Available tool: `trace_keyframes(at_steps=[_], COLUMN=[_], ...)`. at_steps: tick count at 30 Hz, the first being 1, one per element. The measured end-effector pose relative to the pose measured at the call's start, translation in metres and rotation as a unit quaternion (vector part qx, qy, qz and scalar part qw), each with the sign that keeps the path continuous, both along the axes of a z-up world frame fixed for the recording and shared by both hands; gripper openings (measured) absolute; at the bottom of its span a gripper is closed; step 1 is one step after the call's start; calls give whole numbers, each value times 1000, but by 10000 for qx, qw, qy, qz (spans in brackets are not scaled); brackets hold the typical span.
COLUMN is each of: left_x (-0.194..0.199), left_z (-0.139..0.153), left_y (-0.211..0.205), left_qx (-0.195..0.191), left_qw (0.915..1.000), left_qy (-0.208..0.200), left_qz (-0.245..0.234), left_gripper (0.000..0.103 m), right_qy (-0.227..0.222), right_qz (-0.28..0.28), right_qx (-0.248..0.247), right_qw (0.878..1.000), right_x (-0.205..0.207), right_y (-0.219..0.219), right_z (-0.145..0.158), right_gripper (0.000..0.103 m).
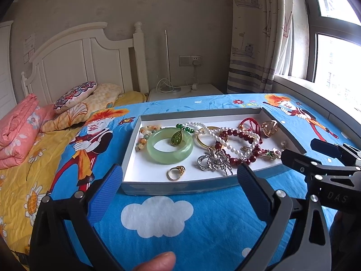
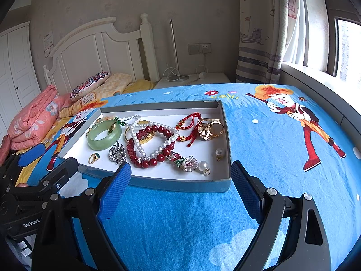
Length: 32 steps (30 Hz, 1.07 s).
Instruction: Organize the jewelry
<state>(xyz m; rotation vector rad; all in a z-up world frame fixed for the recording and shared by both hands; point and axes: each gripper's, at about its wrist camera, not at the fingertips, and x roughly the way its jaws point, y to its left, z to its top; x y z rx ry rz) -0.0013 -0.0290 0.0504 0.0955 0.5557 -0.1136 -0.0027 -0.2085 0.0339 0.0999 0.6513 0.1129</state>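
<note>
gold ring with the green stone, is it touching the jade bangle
Apart. In the left wrist view white tray floor shows plainly between the gold ring and the jade bangle; the right wrist view agrees.

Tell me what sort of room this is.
A bedroom, most likely: a white headboard with pillows, a bedside table under a wall socket, and a curtained window.

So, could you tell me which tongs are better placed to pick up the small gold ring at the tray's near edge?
Left. The left tongs are open and lined up with the gold ring; from the right tongs it lies off to the left.
</note>
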Motion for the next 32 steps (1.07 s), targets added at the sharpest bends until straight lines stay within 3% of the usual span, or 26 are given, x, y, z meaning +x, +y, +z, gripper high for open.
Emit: trace_keyframes(at_steps=[14, 22, 26, 32], left_x=[-1, -2, 7, -5], left_z=[0, -2, -13, -42], left_y=[-1, 3, 1, 0], left_qx=[-24, -238, -116, 441], left_qw=[10000, 9996, 9967, 9864], left_qy=[2, 88, 796, 1545], left_qz=[-4, -92, -50, 333], left_gripper=[100, 101, 100, 100], right_qy=[-2, 4, 378, 1009], right_qz=[0, 18, 164, 369], right_qx=[1, 37, -121, -401], right_qw=[10000, 10000, 9991, 9934], right_x=[0, -1, -2, -14], right_y=[0, -2, 2, 2], right_z=[-1, 1, -3, -20], right_gripper=[86, 86, 86, 86])
